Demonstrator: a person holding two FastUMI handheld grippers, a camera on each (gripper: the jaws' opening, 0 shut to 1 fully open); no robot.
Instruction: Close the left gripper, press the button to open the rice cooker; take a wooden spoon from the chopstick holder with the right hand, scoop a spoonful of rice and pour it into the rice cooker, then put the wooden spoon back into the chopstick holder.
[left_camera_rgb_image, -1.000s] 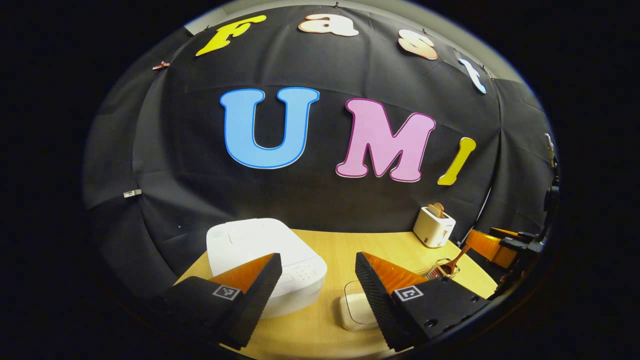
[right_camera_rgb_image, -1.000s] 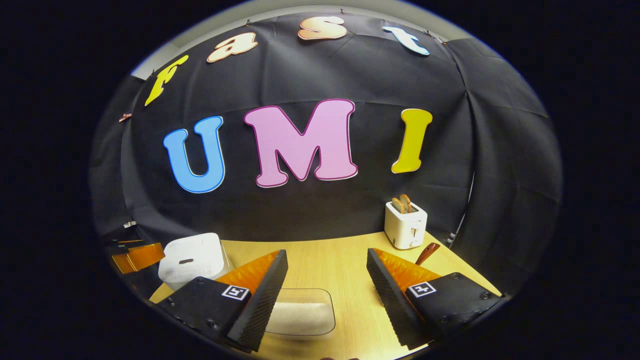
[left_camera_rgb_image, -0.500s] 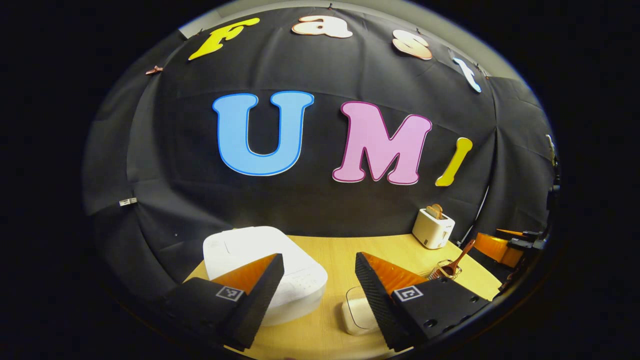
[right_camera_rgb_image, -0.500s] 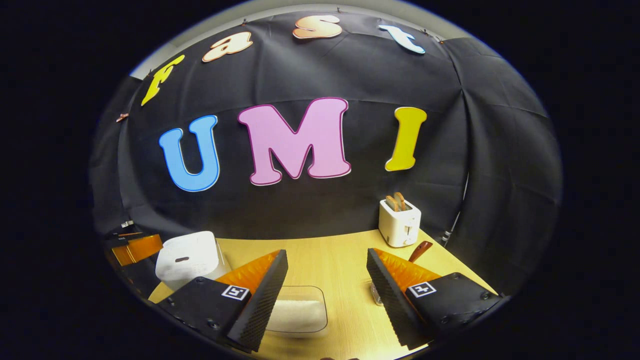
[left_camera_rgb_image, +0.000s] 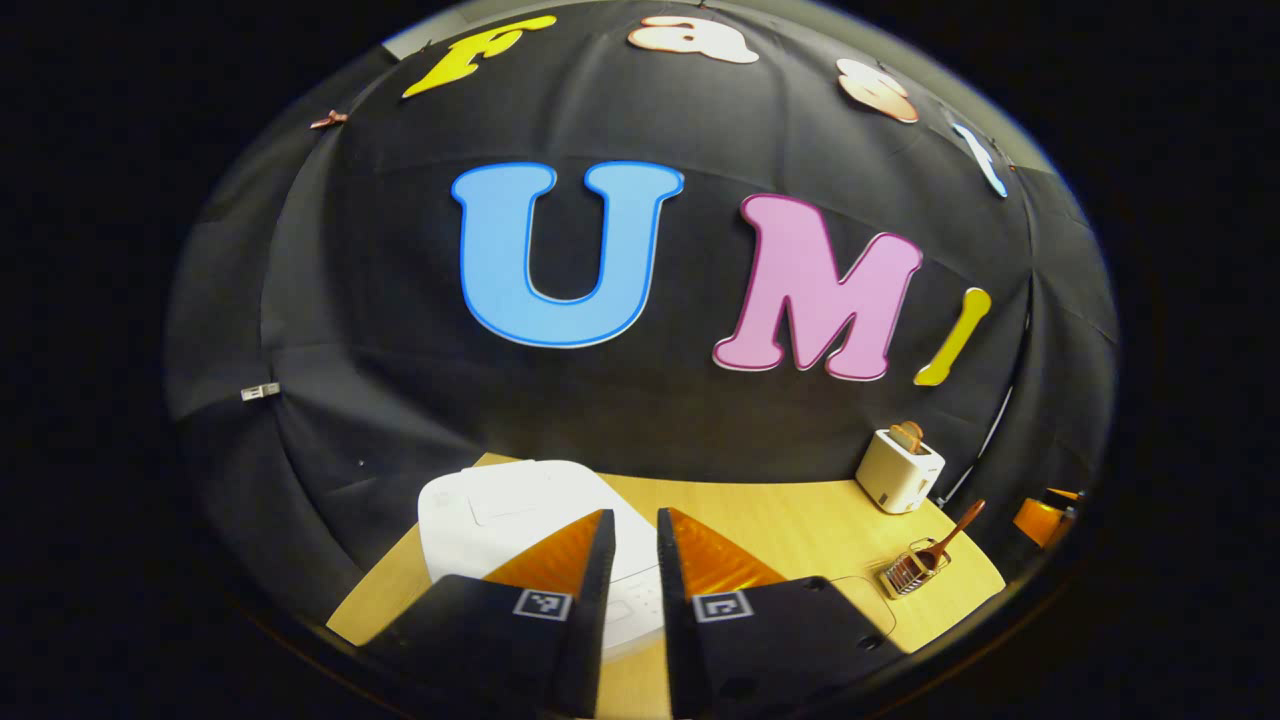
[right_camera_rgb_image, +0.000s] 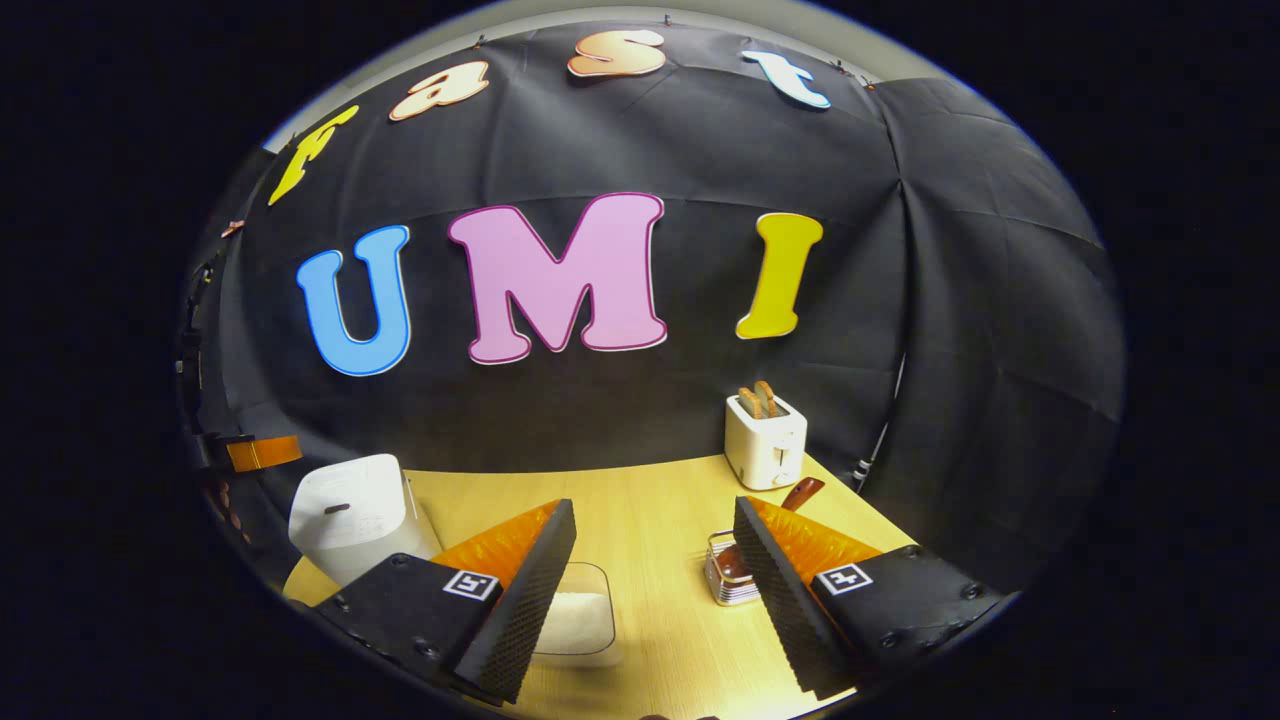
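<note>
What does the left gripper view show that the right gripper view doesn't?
Left gripper view: the left gripper with jaws nearly together, and the rice cooker's flat lid top. Right gripper view: the right gripper with jaws wide apart, and white rice in a clear box. Both: the rice cooker, the toaster, and the wooden spoon in the chopstick holder.

Smooth white plastic rice cooker (left_camera_rgb_image: 520, 515), pale wood-grain table (right_camera_rgb_image: 650, 520)

Dim booth, overhead light on table (right_camera_rgb_image: 650, 520), sharp focus, strong fisheye edge bending
</note>
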